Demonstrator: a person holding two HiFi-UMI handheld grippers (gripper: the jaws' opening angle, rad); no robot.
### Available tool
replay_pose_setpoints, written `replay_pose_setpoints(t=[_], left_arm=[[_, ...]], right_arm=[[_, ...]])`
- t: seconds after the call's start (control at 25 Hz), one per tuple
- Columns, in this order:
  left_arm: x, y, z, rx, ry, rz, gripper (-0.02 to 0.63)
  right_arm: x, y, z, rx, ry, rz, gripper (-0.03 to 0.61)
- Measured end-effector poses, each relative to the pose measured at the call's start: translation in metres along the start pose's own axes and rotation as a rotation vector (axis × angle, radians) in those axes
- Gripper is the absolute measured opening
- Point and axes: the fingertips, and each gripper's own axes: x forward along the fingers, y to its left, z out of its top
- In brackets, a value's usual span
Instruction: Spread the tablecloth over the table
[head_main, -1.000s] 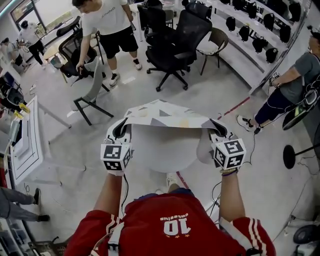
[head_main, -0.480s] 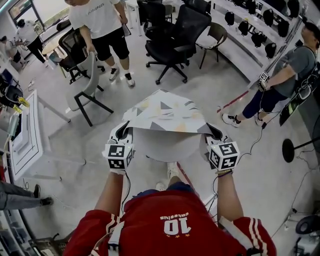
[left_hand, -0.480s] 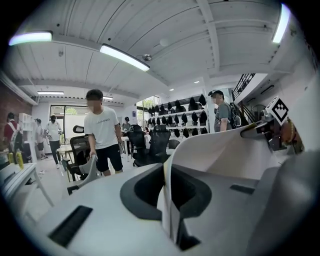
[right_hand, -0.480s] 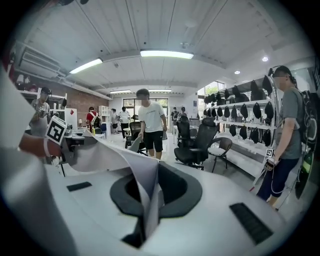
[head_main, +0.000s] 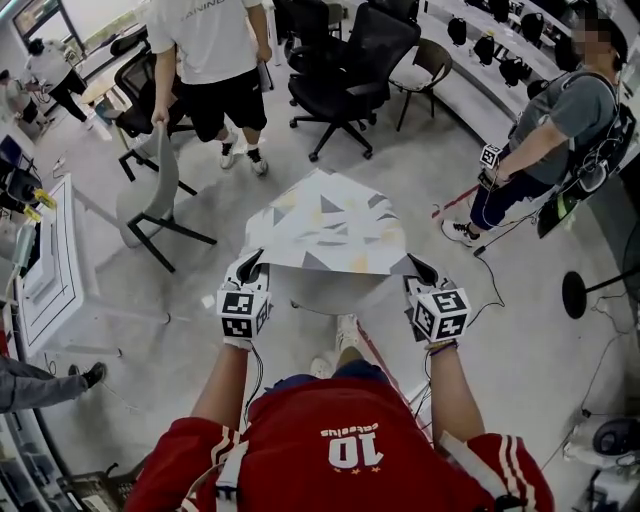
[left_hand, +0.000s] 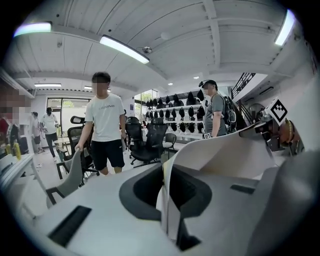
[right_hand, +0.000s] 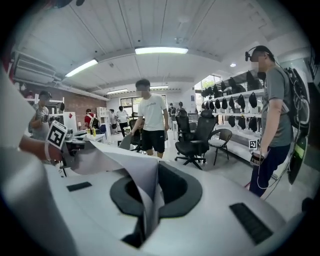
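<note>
The tablecloth, white with grey and yellow triangles, hangs stretched out in front of me between both grippers. My left gripper is shut on its near left corner. My right gripper is shut on the near right corner. In the left gripper view the cloth's edge runs down between the closed jaws of the left gripper. The right gripper view shows the same fold in the right gripper. A pale rounded surface, apparently the table top, shows under the cloth's near edge.
A person in a white shirt holds a grey chair at the far left. Black office chairs stand behind. Another person stands at the right, near a round stand base. A white desk lines the left.
Both grippers have sunk with the cloth, which now lies flatter and reaches further away from me. The person in white has pulled the grey chair leftward.
</note>
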Motion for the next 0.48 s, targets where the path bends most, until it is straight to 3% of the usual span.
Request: replay_pose_setpoints(t=[0.32,0.48], left_arm=[[-0.011,-0.006,-0.031,-0.030,0.059,-0.044,0.037],[-0.029,-0.015,-0.046,-0.013,0.082,-0.075,0.103]], right_arm=[[0.005,0.002,-0.013,0.099,0.012,0.014,0.017],[0.005,0.002,-0.011,0.145,-0.002,0.014,0.017]])
